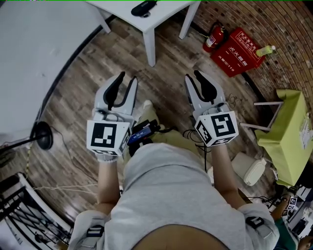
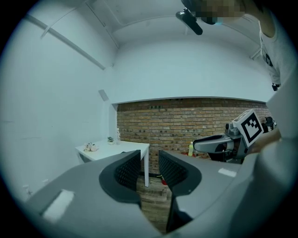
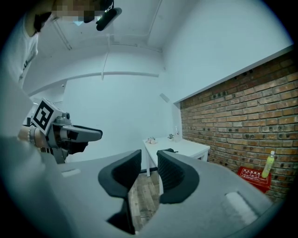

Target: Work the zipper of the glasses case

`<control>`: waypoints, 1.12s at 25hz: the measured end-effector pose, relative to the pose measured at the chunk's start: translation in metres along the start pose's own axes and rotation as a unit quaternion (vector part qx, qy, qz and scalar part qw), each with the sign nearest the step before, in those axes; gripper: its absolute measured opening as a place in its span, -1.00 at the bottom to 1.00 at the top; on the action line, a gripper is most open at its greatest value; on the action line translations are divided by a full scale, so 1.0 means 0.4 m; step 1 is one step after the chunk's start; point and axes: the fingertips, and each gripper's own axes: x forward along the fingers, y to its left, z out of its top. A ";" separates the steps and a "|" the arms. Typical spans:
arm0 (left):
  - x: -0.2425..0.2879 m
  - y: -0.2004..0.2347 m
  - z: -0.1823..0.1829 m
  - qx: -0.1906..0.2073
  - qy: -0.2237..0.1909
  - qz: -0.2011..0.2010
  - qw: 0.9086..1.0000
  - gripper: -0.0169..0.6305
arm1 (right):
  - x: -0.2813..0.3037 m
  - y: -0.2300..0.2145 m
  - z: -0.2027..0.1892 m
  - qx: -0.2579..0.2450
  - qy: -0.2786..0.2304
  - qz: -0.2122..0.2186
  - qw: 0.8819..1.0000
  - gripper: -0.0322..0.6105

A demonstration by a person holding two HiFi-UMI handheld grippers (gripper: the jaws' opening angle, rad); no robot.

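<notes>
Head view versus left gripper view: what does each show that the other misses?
Only head view: a dark case on the white table, and a black stand. Only left gripper view: a small plant and a pale trinket on that table. Both: the table, left gripper and right gripper, both open, and the brick wall.

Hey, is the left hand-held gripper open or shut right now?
Open. In the left gripper view the left hand-held gripper has its jaws apart, with floor showing through the gap; nothing is between them.
</notes>
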 end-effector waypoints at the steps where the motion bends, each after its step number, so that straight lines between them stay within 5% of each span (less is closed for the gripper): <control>1: 0.009 0.003 -0.002 0.002 -0.002 -0.001 1.000 -0.57 | 0.004 -0.007 -0.003 0.001 0.001 -0.001 1.000 -0.58; 11: 0.159 0.125 -0.004 -0.006 -0.008 -0.017 1.000 -0.61 | 0.151 -0.063 0.002 -0.007 0.005 -0.019 1.000 -0.58; 28: 0.590 0.485 0.065 -0.009 0.004 -0.078 0.997 -0.69 | 0.636 -0.234 0.101 0.009 0.029 -0.066 0.997 -0.58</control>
